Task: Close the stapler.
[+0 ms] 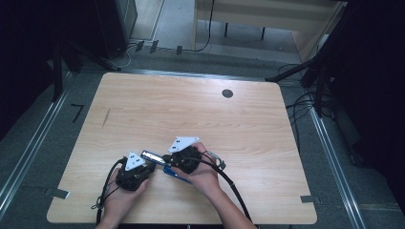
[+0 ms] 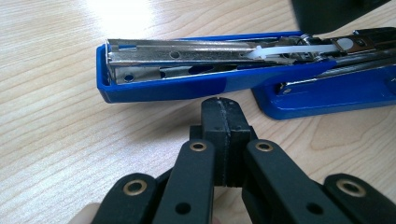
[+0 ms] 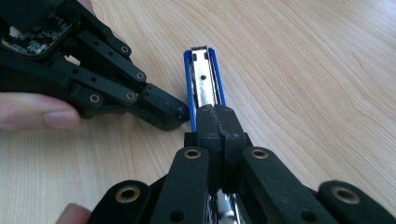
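1. Stapler point(image 2: 196, 79): a blue stapler is seen lying swung open on the wooden table point(image 1: 200, 109), in the lower middle of the high view, between the two grippers.
2. Its metal staple channel point(image 2: 187, 55) is exposed in the upper half of the left gripper view; whether staples are loaded cannot be told.
3. A white plastic pusher point(image 2: 285, 50) is seen inside the channel, toward the upper right of that view.
4. No brand, label or legible writing can be made out on the stapler.
5. Left gripper point(image 2: 220, 106): its jaws are pressed together on nothing, the tips just beside the stapler's blue side.
6. Right gripper point(image 3: 217, 112): its jaws are together, held over the open channel, with nothing seen between the pads.
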A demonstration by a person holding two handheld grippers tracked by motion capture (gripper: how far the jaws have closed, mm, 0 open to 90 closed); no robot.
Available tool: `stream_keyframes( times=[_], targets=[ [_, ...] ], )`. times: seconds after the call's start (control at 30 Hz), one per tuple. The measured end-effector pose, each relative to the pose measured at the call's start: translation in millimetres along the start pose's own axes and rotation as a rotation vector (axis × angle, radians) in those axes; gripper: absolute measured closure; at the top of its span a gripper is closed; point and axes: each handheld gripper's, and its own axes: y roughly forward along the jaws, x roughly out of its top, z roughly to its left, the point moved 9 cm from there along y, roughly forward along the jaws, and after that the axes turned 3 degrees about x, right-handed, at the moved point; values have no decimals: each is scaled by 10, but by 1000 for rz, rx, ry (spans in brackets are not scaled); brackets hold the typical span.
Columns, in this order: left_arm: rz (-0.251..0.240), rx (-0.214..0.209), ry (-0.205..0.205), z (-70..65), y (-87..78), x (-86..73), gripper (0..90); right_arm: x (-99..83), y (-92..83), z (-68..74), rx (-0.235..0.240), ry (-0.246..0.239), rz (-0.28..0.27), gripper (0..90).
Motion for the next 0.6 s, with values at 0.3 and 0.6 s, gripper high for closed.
stream_keyframes(
  times=[0.3, 0.6],
  targets=[
    [-4, 1, -7, 7, 10, 9, 900, 59, 150, -12, -2, -12, 20, 900],
    [0, 1, -4, 4, 10, 9, 900, 51, 218, -16, -7, -22, 36, 900]
  ],
)
